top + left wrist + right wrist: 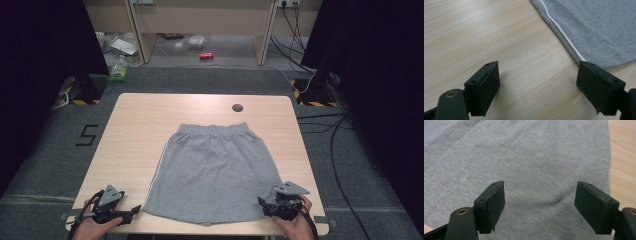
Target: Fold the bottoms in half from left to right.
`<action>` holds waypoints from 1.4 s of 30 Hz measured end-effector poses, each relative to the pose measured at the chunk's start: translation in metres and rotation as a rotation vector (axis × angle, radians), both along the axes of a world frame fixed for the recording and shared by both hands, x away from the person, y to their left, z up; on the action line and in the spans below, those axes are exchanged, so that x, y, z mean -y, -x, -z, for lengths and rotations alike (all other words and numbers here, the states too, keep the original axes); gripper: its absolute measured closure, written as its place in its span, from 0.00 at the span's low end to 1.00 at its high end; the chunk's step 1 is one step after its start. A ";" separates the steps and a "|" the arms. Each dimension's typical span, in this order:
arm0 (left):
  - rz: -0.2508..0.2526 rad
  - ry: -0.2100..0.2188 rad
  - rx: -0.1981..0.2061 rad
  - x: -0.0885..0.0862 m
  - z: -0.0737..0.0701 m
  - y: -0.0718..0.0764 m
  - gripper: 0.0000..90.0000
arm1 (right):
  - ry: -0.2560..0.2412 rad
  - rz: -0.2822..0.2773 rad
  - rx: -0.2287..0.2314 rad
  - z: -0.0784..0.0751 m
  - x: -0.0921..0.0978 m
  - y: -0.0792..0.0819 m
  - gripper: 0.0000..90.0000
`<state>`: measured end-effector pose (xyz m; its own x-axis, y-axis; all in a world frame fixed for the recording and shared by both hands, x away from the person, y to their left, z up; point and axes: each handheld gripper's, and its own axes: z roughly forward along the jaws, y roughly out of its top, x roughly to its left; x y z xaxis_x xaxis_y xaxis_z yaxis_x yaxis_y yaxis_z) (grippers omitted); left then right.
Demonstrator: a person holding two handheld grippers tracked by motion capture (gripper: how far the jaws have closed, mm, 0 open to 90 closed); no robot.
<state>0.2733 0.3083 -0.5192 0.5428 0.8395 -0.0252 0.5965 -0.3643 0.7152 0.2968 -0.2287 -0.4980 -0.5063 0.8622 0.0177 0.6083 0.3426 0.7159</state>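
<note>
A pair of grey shorts (215,170) lies flat on the wooden table (135,135), waistband toward the far side and a white stripe down its left seam. My left gripper (131,212) rests open on bare wood just left of the near left hem corner; in the left gripper view (537,91) the striped seam (564,36) ends at its right jaw. My right gripper (265,205) is open at the near right hem corner. In the right gripper view (539,207) its jaws stand over the grey cloth (524,157), with nothing between them.
A dark round cable hole (237,107) sits in the table near its far edge. On the floor beyond lie a red can (206,55), a green bottle (119,70) and cables (330,135). Black stands flank the table's far corners.
</note>
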 end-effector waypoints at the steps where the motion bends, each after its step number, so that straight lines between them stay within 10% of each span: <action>1: -0.002 0.001 0.000 0.000 0.000 0.000 0.20 | 0.001 -0.003 0.001 0.000 0.000 0.000 0.27; 42: 0.029 0.082 0.002 0.004 -0.009 -0.020 0.21 | -0.010 -0.006 0.005 -0.001 -0.002 0.002 0.28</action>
